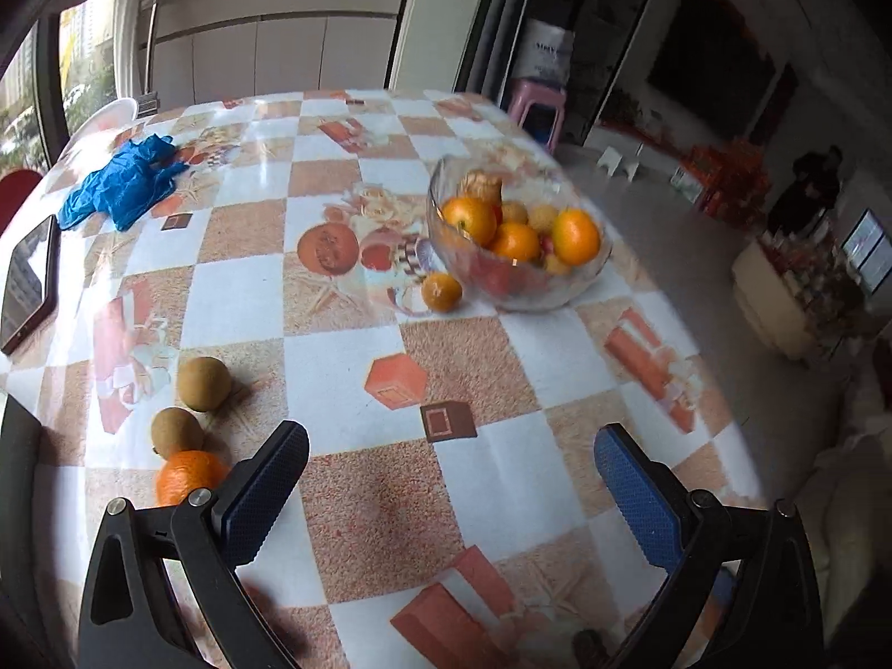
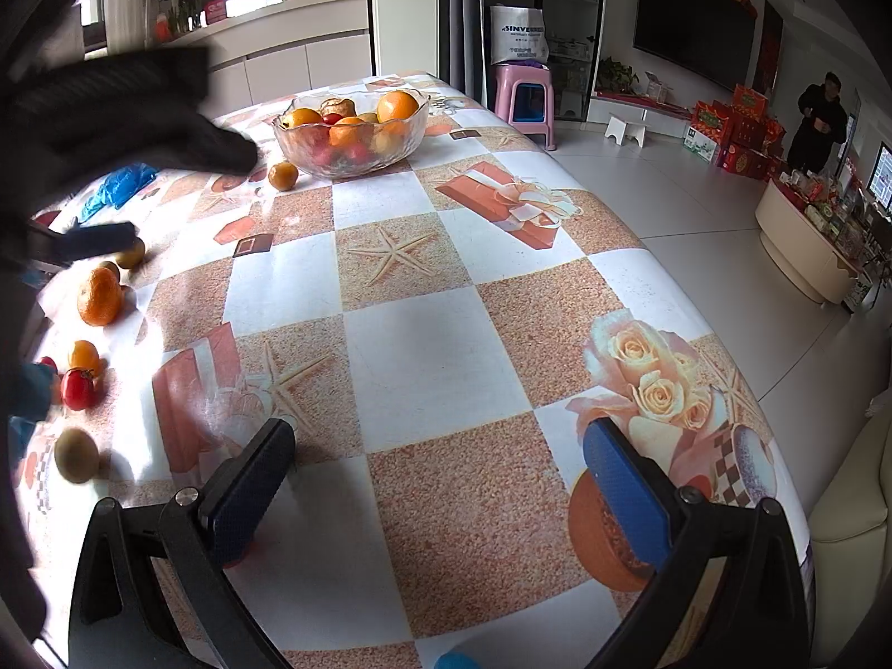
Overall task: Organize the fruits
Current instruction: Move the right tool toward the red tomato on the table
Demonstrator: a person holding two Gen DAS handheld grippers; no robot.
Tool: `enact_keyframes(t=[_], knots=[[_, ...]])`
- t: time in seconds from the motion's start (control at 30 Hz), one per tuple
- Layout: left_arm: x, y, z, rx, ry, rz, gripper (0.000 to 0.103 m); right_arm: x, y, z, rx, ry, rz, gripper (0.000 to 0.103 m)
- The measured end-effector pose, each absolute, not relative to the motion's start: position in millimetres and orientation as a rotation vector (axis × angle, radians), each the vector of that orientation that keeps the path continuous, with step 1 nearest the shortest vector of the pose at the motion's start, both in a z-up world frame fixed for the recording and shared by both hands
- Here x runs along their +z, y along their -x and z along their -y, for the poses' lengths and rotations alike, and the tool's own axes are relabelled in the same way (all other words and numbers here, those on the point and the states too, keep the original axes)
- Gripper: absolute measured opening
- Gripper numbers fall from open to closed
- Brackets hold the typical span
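A glass bowl (image 1: 582,284) full of oranges and other fruit stands on the patterned table; it also shows far off in the right wrist view (image 2: 312,153). A small orange (image 1: 441,291) lies beside it. Two kiwis (image 1: 203,383) (image 1: 177,432) and an orange (image 1: 187,476) lie just left of my left gripper (image 1: 451,463), which is open and empty above the table. My right gripper (image 2: 440,457) is open and empty. To its left lie an orange (image 2: 100,296), a small orange (image 2: 83,358), a red tomato (image 2: 78,388) and a kiwi (image 2: 77,455).
A blue plastic bag (image 1: 120,184) and a dark tablet (image 1: 28,284) lie at the table's far left. The left arm (image 2: 111,111) crosses the right wrist view. A pink stool (image 2: 527,100) stands past the table. The table edge curves off on the right.
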State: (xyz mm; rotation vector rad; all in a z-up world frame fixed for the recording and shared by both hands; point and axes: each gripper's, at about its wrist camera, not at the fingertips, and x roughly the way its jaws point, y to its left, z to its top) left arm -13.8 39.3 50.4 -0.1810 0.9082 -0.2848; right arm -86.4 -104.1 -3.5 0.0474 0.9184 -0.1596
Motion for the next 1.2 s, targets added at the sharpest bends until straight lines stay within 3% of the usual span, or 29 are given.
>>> enact_keyframes(t=[0.2,0.47,0.57,1.2], knots=[[75.8,65.3,-89.3,-0.181,0.049,-0.802,0.103,-3.6,86.3,104.2,-0.160,-0.048,-0.918,0.103],[24.9,133.3,-155.2,-0.066,-0.008,-0.932,0.103,-3.7,86.4,104.3,-0.161,-0.047,-0.918,0.103],[2.7,136.2,-162.4,-0.037,-0.016,-1.010,0.103,-3.7,86.6,104.3,-0.159,-0.048,-0.919,0.103],[1.7,146.7,-165.6,-0.054,-0.053,-0.935,0.103,-3.8,85.3,102.1,-0.156,-0.046,-0.921,0.103]])
